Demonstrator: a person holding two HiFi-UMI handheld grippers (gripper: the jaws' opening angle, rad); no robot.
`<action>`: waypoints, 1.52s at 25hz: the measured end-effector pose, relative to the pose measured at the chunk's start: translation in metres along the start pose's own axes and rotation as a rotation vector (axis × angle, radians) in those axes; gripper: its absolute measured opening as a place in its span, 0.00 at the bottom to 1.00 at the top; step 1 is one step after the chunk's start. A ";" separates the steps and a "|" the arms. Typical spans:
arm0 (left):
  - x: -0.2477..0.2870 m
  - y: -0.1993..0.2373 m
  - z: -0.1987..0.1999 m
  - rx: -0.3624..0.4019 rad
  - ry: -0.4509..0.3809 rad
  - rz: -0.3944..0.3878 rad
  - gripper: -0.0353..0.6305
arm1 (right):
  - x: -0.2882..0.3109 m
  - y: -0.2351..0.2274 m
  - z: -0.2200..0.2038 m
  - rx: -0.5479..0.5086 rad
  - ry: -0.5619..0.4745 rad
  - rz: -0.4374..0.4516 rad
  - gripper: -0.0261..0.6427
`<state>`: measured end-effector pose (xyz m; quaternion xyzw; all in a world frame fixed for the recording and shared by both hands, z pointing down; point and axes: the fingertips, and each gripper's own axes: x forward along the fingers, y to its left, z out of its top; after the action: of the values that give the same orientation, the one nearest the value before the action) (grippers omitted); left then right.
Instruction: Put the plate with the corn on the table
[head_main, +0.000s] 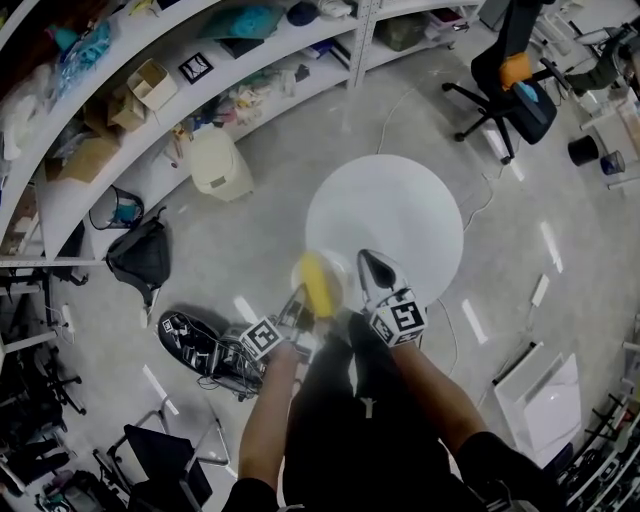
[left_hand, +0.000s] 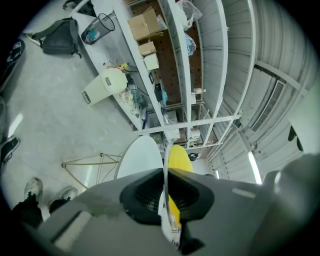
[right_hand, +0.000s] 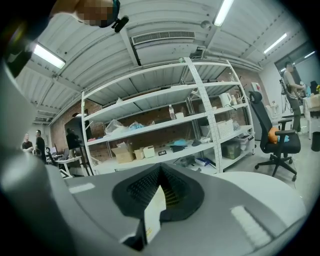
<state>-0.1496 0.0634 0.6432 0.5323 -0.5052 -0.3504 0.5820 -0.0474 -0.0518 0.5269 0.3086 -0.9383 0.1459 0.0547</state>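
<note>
A yellow corn cob (head_main: 318, 281) lies on a pale plate (head_main: 336, 268) held in the air just over the near edge of the round white table (head_main: 400, 205). My left gripper (head_main: 300, 300) is shut on the plate's near rim. In the left gripper view the rim (left_hand: 164, 186) runs edge-on between the closed jaws of the left gripper (left_hand: 165, 176), with the corn (left_hand: 178, 157) beyond it and the table (left_hand: 139, 159) to the left. My right gripper (head_main: 371, 266) hangs shut just right of the plate. In the right gripper view the right gripper (right_hand: 160, 173) has nothing between its jaws.
Curved white shelves (head_main: 160, 95) with boxes run along the far left. A beige bin (head_main: 218, 160) and a black bag (head_main: 140, 256) stand on the floor left of the table. An office chair (head_main: 512, 80) is at the far right, a white board (head_main: 548, 398) at the near right.
</note>
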 end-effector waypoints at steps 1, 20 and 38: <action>0.003 0.004 0.000 -0.003 0.002 0.002 0.09 | 0.002 -0.001 -0.002 0.001 -0.001 0.000 0.05; 0.024 0.059 0.000 0.011 0.031 0.010 0.09 | 0.004 -0.029 -0.050 0.033 0.036 -0.046 0.05; 0.034 0.088 -0.007 -0.002 0.037 0.047 0.09 | 0.010 -0.032 -0.064 0.041 0.052 -0.032 0.05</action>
<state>-0.1457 0.0493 0.7369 0.5260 -0.5064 -0.3272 0.5999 -0.0356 -0.0620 0.5977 0.3206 -0.9284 0.1721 0.0750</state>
